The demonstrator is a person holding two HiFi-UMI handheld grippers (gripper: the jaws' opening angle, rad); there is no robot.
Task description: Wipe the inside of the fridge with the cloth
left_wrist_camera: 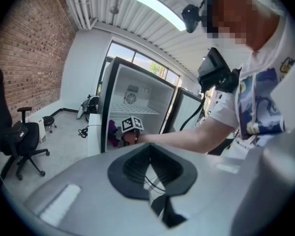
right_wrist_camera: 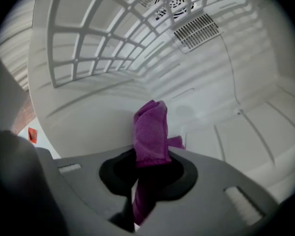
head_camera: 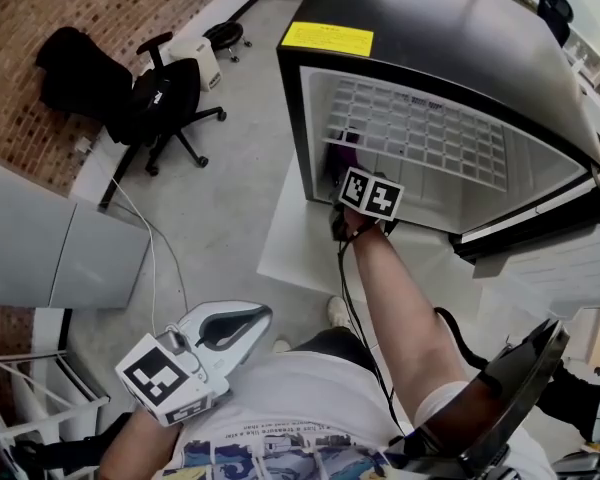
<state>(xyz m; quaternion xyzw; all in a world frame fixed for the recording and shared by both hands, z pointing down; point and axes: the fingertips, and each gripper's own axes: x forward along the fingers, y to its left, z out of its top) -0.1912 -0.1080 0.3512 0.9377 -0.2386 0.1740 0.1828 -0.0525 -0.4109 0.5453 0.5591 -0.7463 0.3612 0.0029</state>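
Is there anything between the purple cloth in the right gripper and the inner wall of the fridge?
Nothing visible. The right gripper holds the cloth inside the open fridge, and the bare white wall lies directly ahead.

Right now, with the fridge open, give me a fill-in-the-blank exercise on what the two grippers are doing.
1. The right gripper is shut on a ____ cloth.
2. It holds that cloth ____ the fridge, below the wire shelf.
3. The left gripper, near the person's shirt, has its fingers together and holds ____.
4. The black office chair stands beside the ____ wall.

Missing words: purple; inside; nothing; brick.
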